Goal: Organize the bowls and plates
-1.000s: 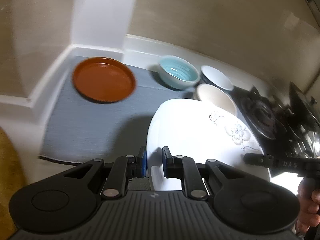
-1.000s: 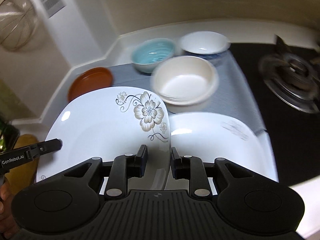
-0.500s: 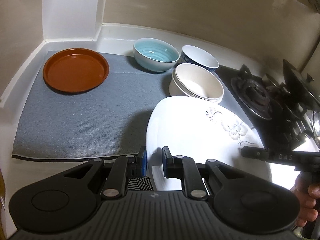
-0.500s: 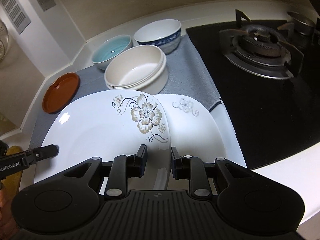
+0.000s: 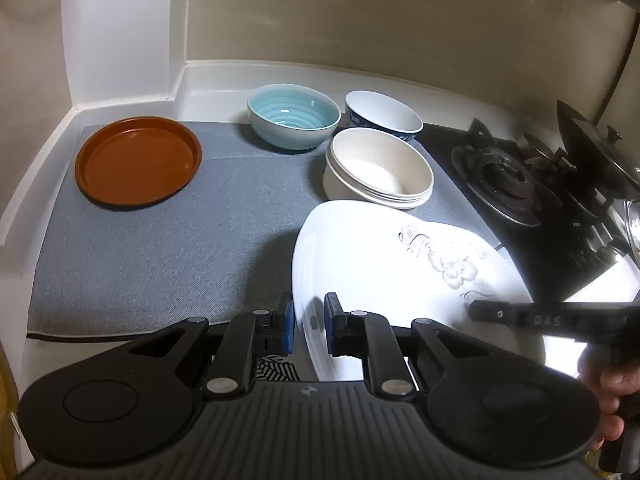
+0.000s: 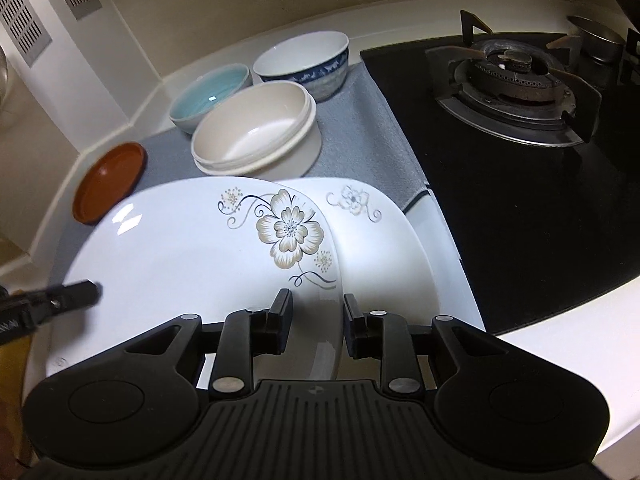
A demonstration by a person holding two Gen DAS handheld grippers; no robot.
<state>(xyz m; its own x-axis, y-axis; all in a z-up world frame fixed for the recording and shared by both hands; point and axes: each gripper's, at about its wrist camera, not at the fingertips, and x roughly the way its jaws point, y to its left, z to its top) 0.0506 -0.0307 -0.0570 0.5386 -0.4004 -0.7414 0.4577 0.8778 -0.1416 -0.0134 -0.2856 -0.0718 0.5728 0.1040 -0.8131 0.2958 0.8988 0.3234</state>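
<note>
Both grippers hold a white square plate with a flower print (image 6: 192, 256), which also shows in the left wrist view (image 5: 380, 272). My left gripper (image 5: 309, 328) is shut on its left edge. My right gripper (image 6: 316, 320) is shut on its right edge. The plate hangs over a second white flower plate (image 6: 380, 240) lying on the grey mat (image 5: 160, 248). A stack of cream bowls (image 5: 378, 170) stands just behind. A teal bowl (image 5: 294, 120), a blue-patterned bowl (image 5: 382, 114) and a brown plate (image 5: 138, 160) stand farther back.
A black gas hob with a burner (image 6: 516, 76) lies right of the mat. A dark pan lid (image 5: 596, 148) stands at the far right. White walls and a counter rim (image 5: 120, 100) close the back and left.
Both grippers and the held plate have drifted right and forward toward the lower flower plate. The views have steadied. The grips have not changed.
</note>
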